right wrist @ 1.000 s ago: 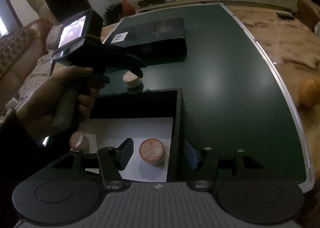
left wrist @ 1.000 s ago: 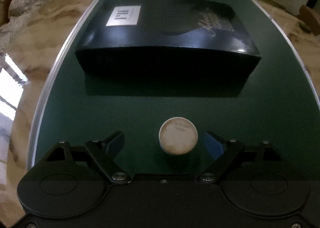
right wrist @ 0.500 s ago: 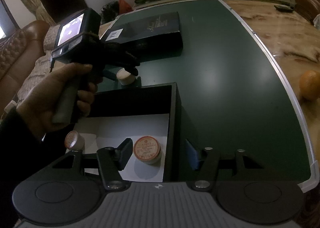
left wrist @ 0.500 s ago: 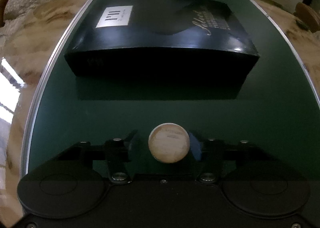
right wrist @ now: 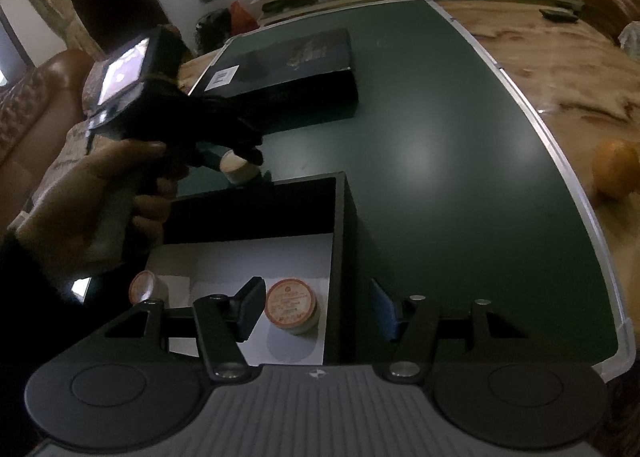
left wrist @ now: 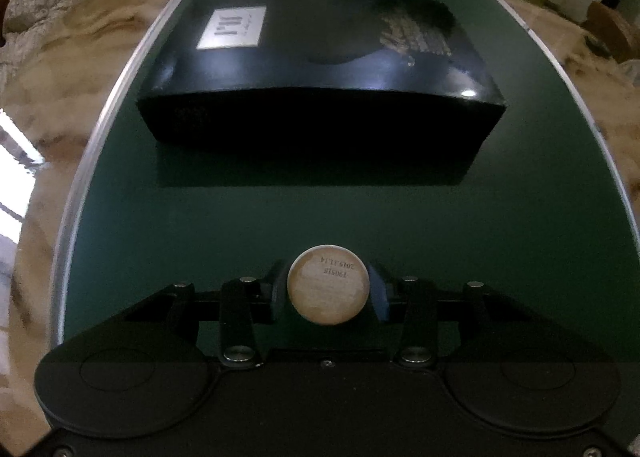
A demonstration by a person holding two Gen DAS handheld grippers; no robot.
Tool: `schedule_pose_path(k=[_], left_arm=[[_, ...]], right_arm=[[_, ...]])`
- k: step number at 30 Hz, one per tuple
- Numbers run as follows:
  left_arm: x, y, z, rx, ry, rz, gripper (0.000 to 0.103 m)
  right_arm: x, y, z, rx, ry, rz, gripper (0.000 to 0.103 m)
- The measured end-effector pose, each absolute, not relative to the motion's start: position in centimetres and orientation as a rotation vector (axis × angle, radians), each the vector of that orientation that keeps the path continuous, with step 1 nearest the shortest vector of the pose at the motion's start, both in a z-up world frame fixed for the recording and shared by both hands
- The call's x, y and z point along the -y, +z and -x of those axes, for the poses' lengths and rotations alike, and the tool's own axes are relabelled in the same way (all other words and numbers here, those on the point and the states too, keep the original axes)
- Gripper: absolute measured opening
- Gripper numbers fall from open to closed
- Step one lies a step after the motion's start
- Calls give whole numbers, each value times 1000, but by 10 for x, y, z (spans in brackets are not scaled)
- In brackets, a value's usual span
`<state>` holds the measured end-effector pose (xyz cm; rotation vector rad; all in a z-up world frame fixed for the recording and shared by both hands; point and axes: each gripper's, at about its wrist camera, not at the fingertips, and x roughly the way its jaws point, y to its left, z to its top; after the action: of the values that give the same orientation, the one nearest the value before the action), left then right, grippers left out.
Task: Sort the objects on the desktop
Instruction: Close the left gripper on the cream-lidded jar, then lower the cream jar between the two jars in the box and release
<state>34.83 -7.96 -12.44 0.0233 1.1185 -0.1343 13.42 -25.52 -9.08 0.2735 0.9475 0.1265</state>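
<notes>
My left gripper [left wrist: 327,291] is shut on a small round beige tin [left wrist: 327,284] and holds it just above the green mat [left wrist: 320,213]. In the right wrist view the same tin [right wrist: 236,169] sits between the left gripper's fingers, just beyond the far wall of an open black box [right wrist: 340,241]. The box has a white floor and holds an orange-lidded tin [right wrist: 292,307] and a second small tin [right wrist: 143,287]. My right gripper [right wrist: 316,309] is open and empty above the box's near right corner.
A closed black box [left wrist: 320,69] with a white label lies on the mat ahead of the left gripper; it also shows in the right wrist view [right wrist: 292,73]. An orange [right wrist: 616,167] lies on the marble table right of the mat's metal edge.
My left gripper closed its fingers on the beige tin and lifted it slightly off the mat. My right gripper stayed open and shifted only a little.
</notes>
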Motion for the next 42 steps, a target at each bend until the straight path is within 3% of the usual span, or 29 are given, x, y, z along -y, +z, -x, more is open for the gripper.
schedule_pose_path(k=[11,18,42], left_arm=[[76,-69,-268,-1061,-202,-75,41],[74,-92,-225,-1140,-218,-52,41],[80,-134,-217,-1222,-206,-63,41]], right_arm=[[267,-82,-126,-923,94,-310,61],[269,-85,-114,-945,88,-332,61],[270,-90,-110,-960,71,-327,61]])
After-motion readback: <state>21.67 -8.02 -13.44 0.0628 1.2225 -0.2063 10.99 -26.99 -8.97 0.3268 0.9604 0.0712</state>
